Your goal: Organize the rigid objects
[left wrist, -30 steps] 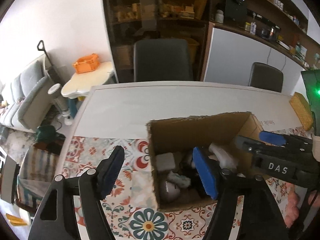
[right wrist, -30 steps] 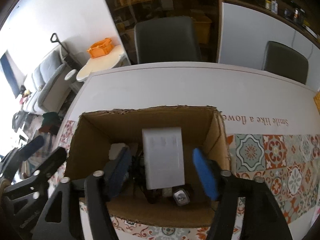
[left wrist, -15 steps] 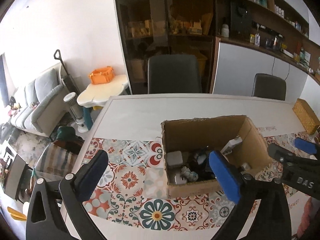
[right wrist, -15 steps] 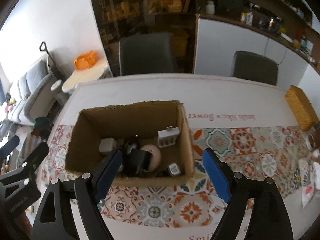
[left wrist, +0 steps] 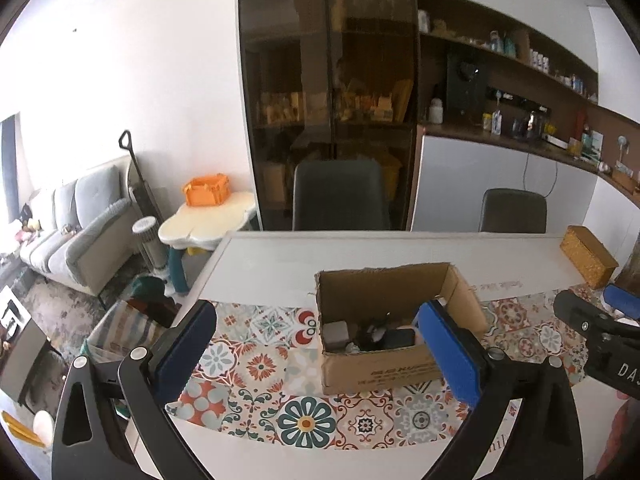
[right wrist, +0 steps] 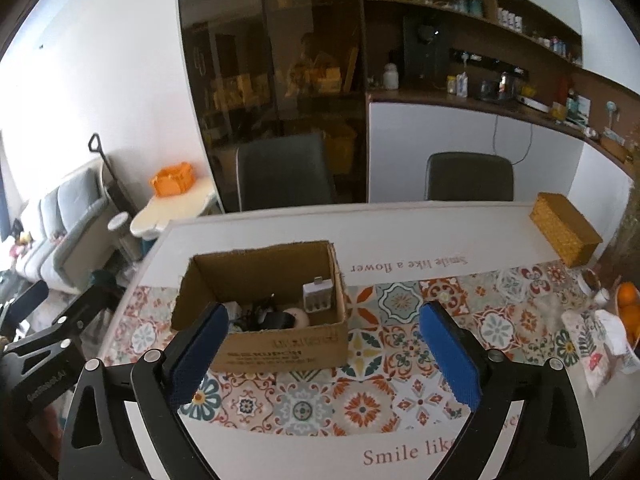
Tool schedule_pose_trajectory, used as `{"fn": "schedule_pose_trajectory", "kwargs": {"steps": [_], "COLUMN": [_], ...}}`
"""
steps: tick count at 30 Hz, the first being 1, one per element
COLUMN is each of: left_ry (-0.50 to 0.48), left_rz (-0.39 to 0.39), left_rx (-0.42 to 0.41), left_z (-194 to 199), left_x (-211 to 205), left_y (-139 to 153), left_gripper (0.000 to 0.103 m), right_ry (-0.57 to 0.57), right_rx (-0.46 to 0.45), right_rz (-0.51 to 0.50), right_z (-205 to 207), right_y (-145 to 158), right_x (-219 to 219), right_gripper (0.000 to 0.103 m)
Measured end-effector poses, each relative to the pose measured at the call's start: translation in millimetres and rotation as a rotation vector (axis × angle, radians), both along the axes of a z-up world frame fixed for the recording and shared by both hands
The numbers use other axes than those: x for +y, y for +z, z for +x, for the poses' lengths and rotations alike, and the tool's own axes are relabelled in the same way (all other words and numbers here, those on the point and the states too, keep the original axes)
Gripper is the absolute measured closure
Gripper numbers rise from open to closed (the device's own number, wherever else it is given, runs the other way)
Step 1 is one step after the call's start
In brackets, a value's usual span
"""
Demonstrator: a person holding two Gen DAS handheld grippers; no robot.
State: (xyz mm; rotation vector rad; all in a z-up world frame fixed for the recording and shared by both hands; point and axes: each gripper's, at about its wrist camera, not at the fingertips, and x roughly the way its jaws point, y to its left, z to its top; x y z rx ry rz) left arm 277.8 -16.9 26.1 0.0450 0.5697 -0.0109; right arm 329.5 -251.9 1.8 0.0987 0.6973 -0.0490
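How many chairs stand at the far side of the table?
2: one chair behind the cardboard box, another chair further right, near the wicker box. Others may be out of view.

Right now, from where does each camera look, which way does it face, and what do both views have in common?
Left wrist: sits on the left gripper, facing down across the table to the cardboard box; its open fingers and the right gripper show.
Right wrist: sits on the right gripper, same direction; its open, empty fingers and the left gripper show.
Shared: box, table, woven box, dark chairs.
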Motion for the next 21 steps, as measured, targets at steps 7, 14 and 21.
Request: {"fn": "schedule_pose_trajectory", "kwargs": {"steps": [7,14,21], "left_ry": [-0.014,-0.026,-0.022], "left_rz": [0.004,-0.009,0.006], "left_rx": [-0.056,-0.089,-0.134], "left_z": [-33,-58,-75], "left_x": [-4,-3,-3], "left_y": [16,27,39], "left_gripper": [0.000,0.000,0.000], "right_ry": [-0.015,-0.008,0.012], "right_rx": [-0.072,-0.119,-0.179], "right_rz": [0.008,-0.010,-0.016], "right_z": [-41,-70,-93], "right_y": [23,39,54], "right_x": [-8,-8,-3], "right_gripper": [0.006,0.006,0.006]}}
